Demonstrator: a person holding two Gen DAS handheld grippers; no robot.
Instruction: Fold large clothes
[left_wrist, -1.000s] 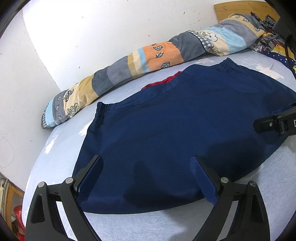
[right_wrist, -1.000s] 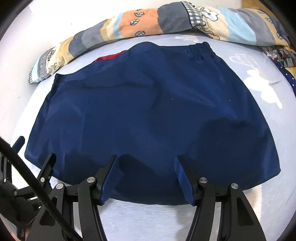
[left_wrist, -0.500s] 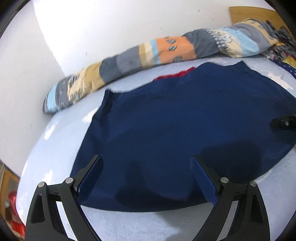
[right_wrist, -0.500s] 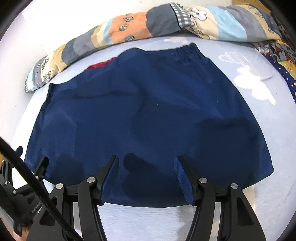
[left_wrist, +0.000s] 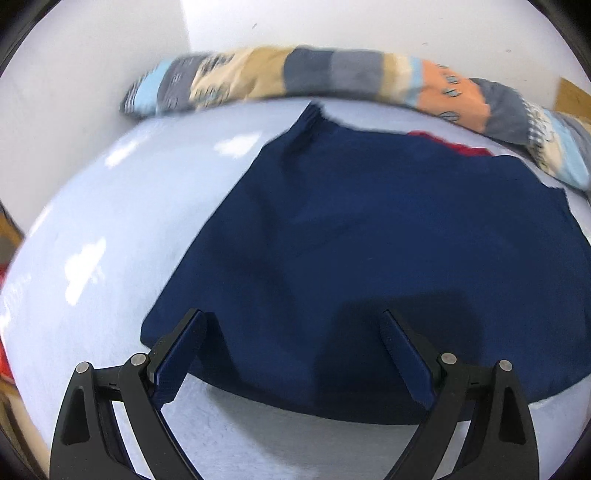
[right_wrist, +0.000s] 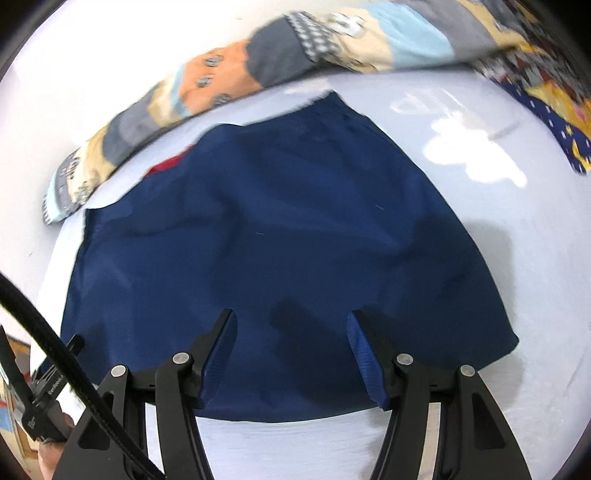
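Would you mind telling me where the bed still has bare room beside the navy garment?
Bare sheet lies left of the navy garment, up to the wall. Another patch lies on its right, below the patterned cloth. A strip runs along the near hem. The far edge is crowded: the patchwork quilt and something red lie there.

Place: a bedroom in a home.
Bed: a mattress under a pale blue sheet (left_wrist: 110, 229) with white cloud prints, spreading ahead of and beneath the tongs.
Bedding: a long patchwork bolster (right_wrist: 229, 77) lying beyond the tongs, against the wall.
Walls: plain white plaster (left_wrist: 369, 22), meeting in a corner behind the bolster.
More bedding: a star-print quilt (right_wrist: 554, 110), far right of the tongs.
Headboard: a wooden panel (left_wrist: 572, 98), far right.
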